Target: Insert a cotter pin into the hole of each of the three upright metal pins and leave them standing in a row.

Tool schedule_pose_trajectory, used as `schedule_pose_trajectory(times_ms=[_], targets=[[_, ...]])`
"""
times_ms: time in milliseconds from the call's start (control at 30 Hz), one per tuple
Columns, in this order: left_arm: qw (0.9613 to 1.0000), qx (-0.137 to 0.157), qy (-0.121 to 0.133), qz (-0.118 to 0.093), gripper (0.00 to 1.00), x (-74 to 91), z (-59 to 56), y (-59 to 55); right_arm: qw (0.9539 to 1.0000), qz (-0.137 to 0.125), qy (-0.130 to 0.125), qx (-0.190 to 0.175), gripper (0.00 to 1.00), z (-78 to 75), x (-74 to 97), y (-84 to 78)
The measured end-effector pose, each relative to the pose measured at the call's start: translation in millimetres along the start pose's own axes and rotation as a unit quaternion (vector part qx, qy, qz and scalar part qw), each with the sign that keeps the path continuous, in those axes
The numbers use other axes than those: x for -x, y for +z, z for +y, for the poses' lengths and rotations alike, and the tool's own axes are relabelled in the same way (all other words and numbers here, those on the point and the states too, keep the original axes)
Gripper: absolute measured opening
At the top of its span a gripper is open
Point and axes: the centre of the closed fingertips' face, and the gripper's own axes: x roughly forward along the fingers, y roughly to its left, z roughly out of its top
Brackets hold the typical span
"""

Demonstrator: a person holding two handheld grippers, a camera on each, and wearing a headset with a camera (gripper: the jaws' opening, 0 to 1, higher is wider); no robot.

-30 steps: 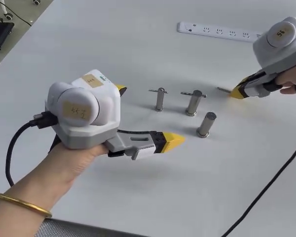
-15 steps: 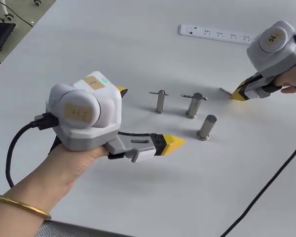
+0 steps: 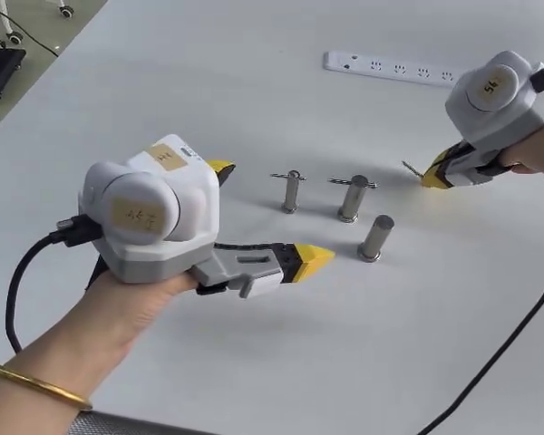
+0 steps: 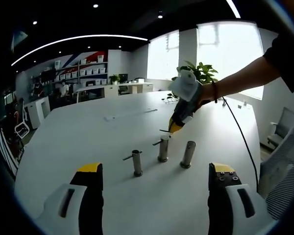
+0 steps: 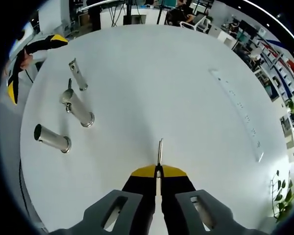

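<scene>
On the white table [image 3: 254, 362]: three metal pins stand upright, close together, between your two grippers.
Left pin [image 3: 291, 194]: the first cotter pin [image 3: 281, 175] runs crosswise through its top and sticks out on both sides.
Middle pin [image 3: 349, 201]: just beside the left one. The second cotter pin [image 3: 343, 182] sits through its top in the same way.
Third pin [image 3: 376, 238]: its top is bare. It stands nearer to you than the other two, off their line and to the right.
Your right gripper [image 3: 432, 178]: jaws clenched on the loose cotter pin [image 5: 159, 151], which pokes straight out past the yellow tips. The tips sit low over the table, to the right of the middle pin and apart from it. You cannot tell whether the pin's end touches the surface.
Your left gripper [image 4: 155, 169]: released, jaws spread wide with nothing between them. It hovers left of the pins and points toward them. Its own view frames all three pins between the jaws.
Power strip [image 3: 390, 68]: lies flat on the far side, well apart from the pins.
Black cable [image 3: 490, 362]: crosses the table on your right.
</scene>
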Motion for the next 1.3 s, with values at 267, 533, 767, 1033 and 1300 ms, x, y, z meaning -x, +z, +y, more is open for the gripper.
schedule_pose_trajectory(times_ms=[267,533,767,1033,1300], targets=[[0.9998,0.000,-0.009,0.016,0.84,0.8,-5.1,-5.5,0.9994,-0.032,-0.001,-0.016,0.00,8.5,16.8,13.4],[0.9991,0.027,-0.023,0.025,0.68,3.5,-5.5,-6.8,0.9955,-0.094,0.008,-0.007,0.00,23.6,37.4,34.3],[0.9988,0.038,-0.027,0.015,0.61,2.8,-4.6,8.3,0.9904,-0.137,0.015,-0.004,0.00,55.1,62.5,44.2],[0.9954,0.083,-0.048,0.003,0.48,-1.9,-11.9,23.4,0.9852,-0.169,0.016,0.019,0.00,80.2,78.1,46.1],[0.9926,0.094,-0.075,0.018,0.37,-7.8,-24.5,29.6,0.9763,-0.207,0.023,0.060,0.00,108.2,97.1,56.4]])
